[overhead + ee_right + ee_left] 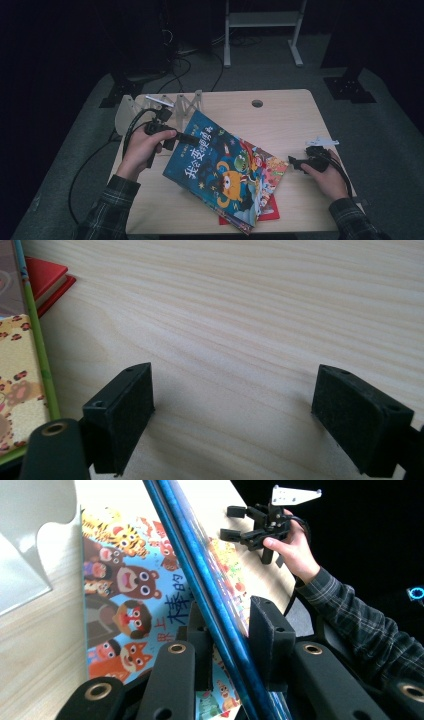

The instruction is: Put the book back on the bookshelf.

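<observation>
Near the table's (280, 107) middle, the blue picture book (225, 167) sits tilted, its ten-o'clock corner raised off a stack of other books (267, 212) beneath. The left gripper (227, 645) has its fingers (270, 635) clamped on that raised edge, pinching the thin blue cover from both faces. I'd judge it a light, glossy, stiff-covered book that can slip, and its loose pages may sag if held by one corner; gripping deep near the spine, as here, seems soundest. At three o'clock from the book, the right gripper (300, 164) rests by the table's edge, its fingers (122, 410) wide apart over bare wood. A clear folding stand (165, 107) waits at eleven o'clock.
</observation>
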`<state>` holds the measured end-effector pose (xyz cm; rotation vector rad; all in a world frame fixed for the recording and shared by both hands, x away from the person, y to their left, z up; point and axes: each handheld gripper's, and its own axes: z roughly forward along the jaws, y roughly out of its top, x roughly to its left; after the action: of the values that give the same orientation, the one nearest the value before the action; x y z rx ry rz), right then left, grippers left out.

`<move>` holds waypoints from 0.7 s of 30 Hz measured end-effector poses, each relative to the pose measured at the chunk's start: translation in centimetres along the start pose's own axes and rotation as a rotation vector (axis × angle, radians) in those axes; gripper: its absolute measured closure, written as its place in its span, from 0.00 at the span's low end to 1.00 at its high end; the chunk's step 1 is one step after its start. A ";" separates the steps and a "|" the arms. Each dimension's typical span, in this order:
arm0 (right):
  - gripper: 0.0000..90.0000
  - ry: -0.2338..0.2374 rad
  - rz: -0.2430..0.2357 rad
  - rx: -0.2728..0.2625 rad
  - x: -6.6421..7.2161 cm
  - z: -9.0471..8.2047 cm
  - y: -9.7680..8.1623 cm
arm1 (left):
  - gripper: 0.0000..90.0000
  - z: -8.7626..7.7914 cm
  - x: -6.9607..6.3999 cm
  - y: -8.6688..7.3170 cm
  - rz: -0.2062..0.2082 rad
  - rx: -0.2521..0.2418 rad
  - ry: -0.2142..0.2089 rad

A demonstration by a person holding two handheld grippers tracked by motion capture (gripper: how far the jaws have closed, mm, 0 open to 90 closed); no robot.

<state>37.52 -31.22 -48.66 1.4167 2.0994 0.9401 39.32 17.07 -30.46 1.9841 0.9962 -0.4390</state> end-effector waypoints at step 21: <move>0.17 -0.002 0.000 0.001 0.0 0.0 0.0 | 0.91 -1.6 -5.1 3.9 0.108 -0.035 -0.051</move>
<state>37.48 -31.21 -48.65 1.4182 2.0988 0.9376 39.08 14.70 -24.34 1.9746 0.8553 -0.4080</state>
